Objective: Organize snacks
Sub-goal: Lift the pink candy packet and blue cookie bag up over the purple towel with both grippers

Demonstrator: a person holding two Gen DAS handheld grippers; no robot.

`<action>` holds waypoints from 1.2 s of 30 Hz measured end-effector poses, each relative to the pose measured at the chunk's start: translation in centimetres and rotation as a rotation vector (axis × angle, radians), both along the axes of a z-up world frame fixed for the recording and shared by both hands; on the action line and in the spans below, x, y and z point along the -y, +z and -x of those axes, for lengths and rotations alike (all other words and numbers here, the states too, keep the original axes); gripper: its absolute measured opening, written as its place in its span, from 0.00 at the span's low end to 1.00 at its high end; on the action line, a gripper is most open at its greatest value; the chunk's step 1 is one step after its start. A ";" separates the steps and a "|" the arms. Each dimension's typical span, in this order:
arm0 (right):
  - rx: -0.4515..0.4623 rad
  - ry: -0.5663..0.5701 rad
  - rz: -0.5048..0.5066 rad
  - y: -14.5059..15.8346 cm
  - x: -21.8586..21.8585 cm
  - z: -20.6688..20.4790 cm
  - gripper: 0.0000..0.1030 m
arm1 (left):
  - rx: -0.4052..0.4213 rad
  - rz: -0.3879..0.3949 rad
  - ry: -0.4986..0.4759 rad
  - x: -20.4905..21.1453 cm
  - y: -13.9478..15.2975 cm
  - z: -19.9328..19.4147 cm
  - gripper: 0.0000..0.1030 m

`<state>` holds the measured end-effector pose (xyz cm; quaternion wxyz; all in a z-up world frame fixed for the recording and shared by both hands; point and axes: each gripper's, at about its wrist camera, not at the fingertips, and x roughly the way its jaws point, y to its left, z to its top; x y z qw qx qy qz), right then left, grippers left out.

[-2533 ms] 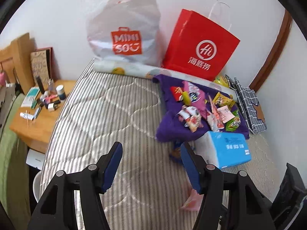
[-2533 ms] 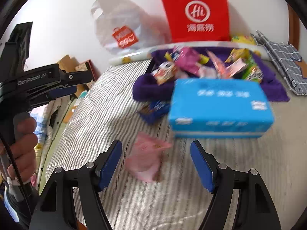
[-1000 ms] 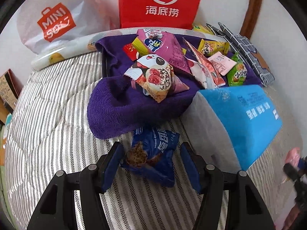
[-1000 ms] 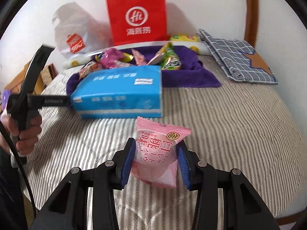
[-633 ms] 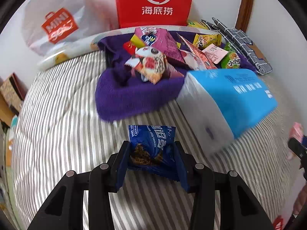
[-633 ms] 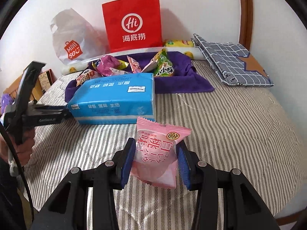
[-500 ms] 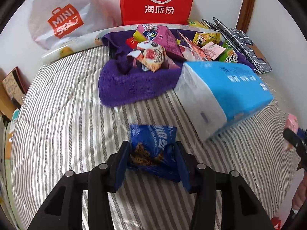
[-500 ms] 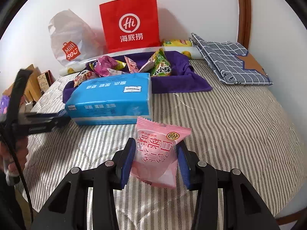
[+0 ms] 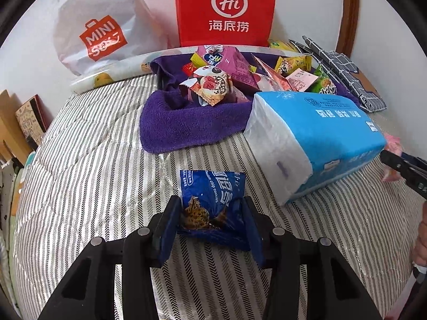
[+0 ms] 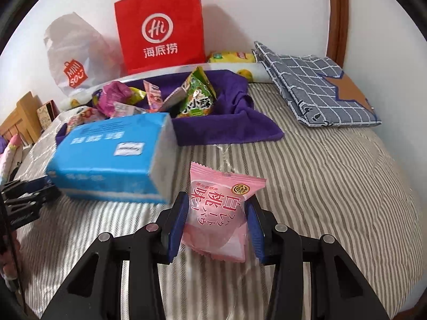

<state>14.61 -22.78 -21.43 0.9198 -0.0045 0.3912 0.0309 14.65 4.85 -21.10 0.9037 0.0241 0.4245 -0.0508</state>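
A blue cookie packet (image 9: 212,200) is clamped between the narrowed jaws of the left gripper (image 9: 210,221) above the front middle of the striped mattress (image 9: 85,176), and a pink peach-snack packet (image 10: 218,213) is pinched likewise in the right gripper (image 10: 216,226) nearer the mattress's right half. Open striped surface is seen along the left edge in the left wrist view, and a broad bare stretch is shown toward the right edge and front right corner in the right wrist view. The middle is taken up by a blue tissue pack (image 9: 320,138), laid just in front of a purple towel (image 9: 186,125), which is bunched toward the back edge. On the towel a heap of snacks is gathered: a panda-print packet (image 9: 210,85), a purple packet (image 9: 229,64), a green packet (image 10: 197,98) and several others too jumbled to tell apart. Against the wall at the back edge a red paper bag (image 10: 160,26) and a white plastic shopping bag (image 9: 104,24) are stood, their contents hidden. A folded checked cloth (image 10: 315,85) is laid at the back right corner. A rolled printed sheet (image 9: 106,74) is lined along the back edge.
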 end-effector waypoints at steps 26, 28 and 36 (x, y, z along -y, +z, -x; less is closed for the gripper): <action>-0.077 -0.004 0.007 -1.6 -0.2 -1.8 0.43 | -0.005 0.000 0.012 0.2 -0.1 0.0 0.50; -0.077 -0.005 0.013 -1.6 -0.3 -1.8 0.43 | -0.005 0.001 0.012 0.1 -0.1 0.0 0.50; -0.076 -0.003 0.009 -1.7 -0.3 -1.8 0.43 | -0.002 -0.005 0.012 0.2 0.0 0.0 0.47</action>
